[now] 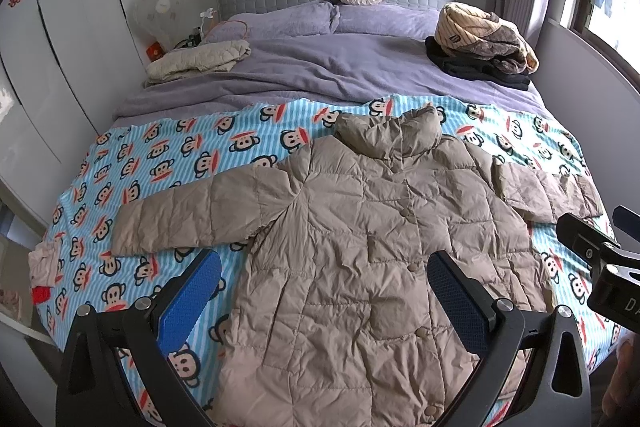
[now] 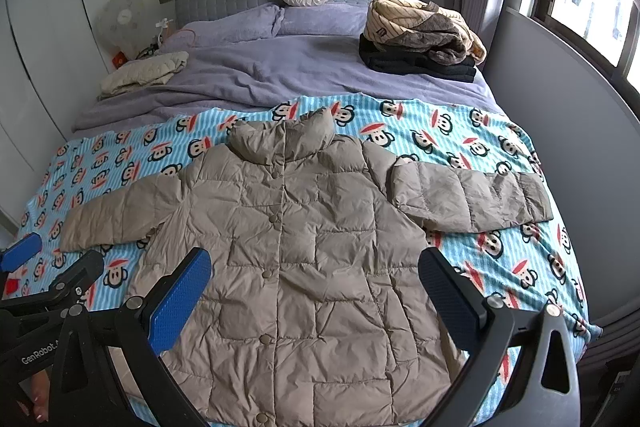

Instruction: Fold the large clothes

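Both sets of jaws wide open, empty: left gripper (image 1: pixel 324 291), right gripper (image 2: pixel 316 287). Puffer coat (image 1: pixel 360 235) lies flat, buttoned, between and beyond the jaws on the monkey blanket (image 1: pixel 168 163). Looks light, puffy, slippery; pinch sleeve cuffs or hem corners.

Left gripper (image 1: pixel 324 285): I see jaws spread wide, blue pad (image 1: pixel 188 303) on one finger, dark pad (image 1: pixel 460 303) on the other, nothing between them. Right gripper (image 2: pixel 314 283): same wide spread, empty. Both held level, side by side, pointing forward. From my right camera the left unit sits close at the left edge; from my left camera the right unit shows at the right edge.
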### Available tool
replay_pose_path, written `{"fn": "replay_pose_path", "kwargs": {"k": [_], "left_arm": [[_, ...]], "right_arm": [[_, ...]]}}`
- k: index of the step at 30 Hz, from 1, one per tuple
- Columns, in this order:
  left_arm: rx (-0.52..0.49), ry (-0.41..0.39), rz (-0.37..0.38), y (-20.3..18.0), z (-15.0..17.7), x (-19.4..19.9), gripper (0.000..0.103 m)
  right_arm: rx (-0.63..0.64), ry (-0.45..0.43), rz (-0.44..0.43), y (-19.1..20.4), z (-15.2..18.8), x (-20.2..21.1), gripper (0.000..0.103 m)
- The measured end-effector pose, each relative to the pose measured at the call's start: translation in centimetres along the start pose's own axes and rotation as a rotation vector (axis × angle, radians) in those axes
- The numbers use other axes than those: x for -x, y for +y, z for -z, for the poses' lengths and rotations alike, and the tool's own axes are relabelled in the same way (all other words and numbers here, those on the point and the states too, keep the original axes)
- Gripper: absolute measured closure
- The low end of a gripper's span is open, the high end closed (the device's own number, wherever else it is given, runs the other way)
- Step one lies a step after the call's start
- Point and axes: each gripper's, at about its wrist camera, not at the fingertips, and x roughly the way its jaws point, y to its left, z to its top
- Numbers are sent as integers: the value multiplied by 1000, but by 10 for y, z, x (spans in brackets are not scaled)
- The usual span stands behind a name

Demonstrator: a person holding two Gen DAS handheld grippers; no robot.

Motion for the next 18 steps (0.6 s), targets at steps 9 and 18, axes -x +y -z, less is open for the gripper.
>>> {"fn": "replay_pose_path", "kwargs": {"k": [9,18], "left_arm": [[2,1,6,0,0,-1,0],[11,23,12,5,8,-3,0]], "right_arm": [[-1,3,0,0,-2,-2,0],[1,10,-1,3,2,0,0]]}}
